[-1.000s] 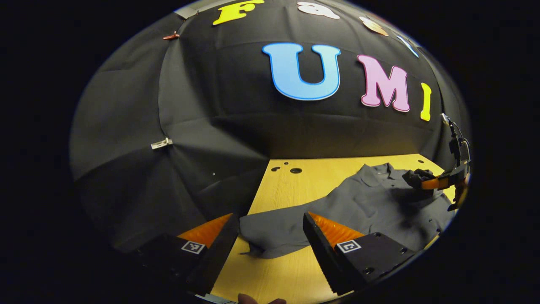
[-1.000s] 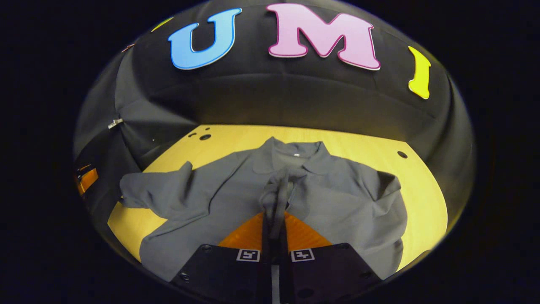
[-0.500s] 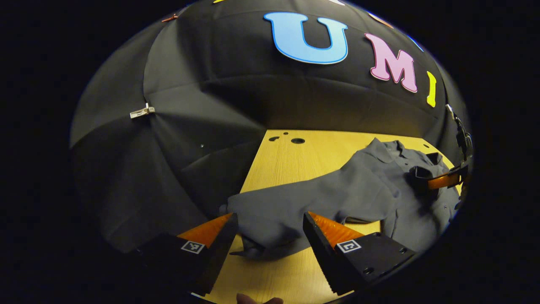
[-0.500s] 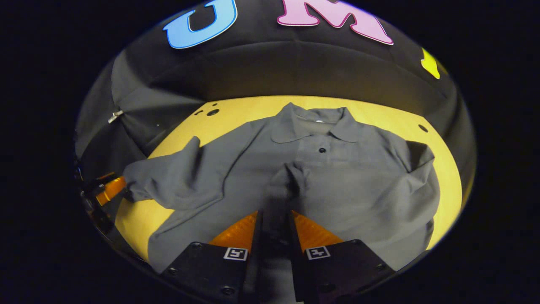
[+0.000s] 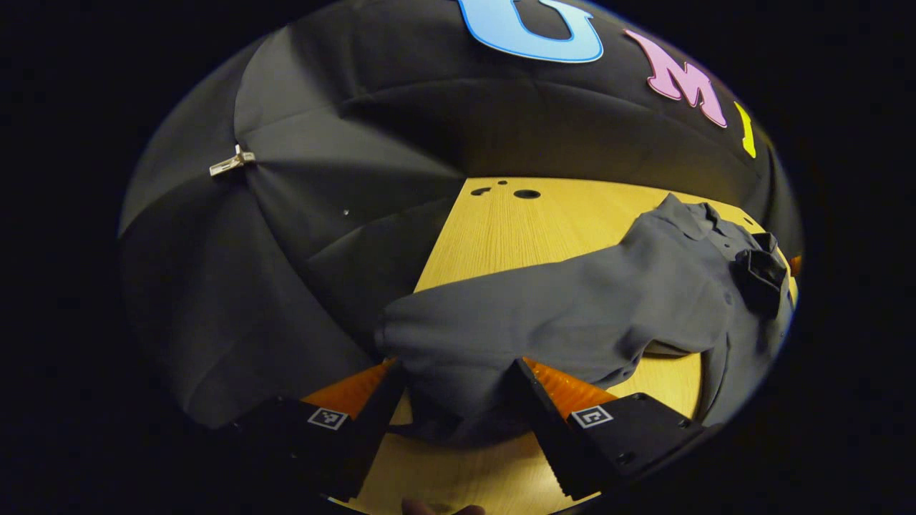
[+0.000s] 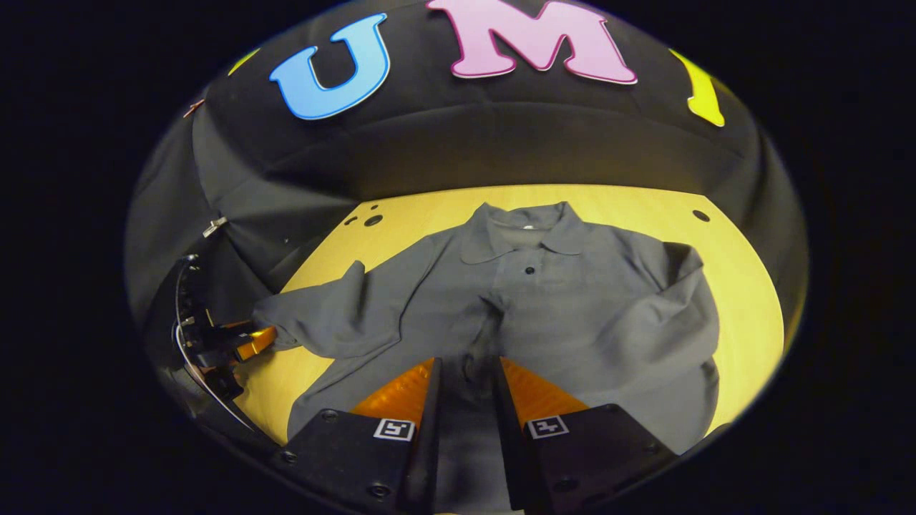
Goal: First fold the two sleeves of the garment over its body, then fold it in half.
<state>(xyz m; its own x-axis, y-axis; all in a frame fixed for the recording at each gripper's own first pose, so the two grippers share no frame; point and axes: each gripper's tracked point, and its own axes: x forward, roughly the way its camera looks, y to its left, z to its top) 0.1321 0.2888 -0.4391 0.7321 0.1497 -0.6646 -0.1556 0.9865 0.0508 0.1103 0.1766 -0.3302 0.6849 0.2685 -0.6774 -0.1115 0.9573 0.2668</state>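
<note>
A grey polo shirt (image 6: 558, 286) lies face up on the yellow table (image 6: 744, 300), collar at the far side. Its right sleeve (image 6: 644, 336) is folded across the body and ends at my right gripper (image 6: 465, 365). That gripper is open, its jaws a little apart, and the cloth lies flat between them. The left sleeve (image 5: 501, 322) stretches out sideways toward my left gripper (image 5: 454, 368). This gripper is open, with the sleeve's cuff lying between its fingers. In the right gripper view the left gripper (image 6: 243, 343) is at the end of the left sleeve (image 6: 336, 322).
The black cloth wall rises close behind the table and along its left side. Small round holes (image 5: 526, 194) mark the table's far left corner. A metal clip (image 5: 230, 163) pins the cloth on the left wall.
The right gripper lowered the right sleeve's end onto the shirt's body and its jaws parted. The left gripper moved forward until the left sleeve's cuff lay between its open fingers.
</note>
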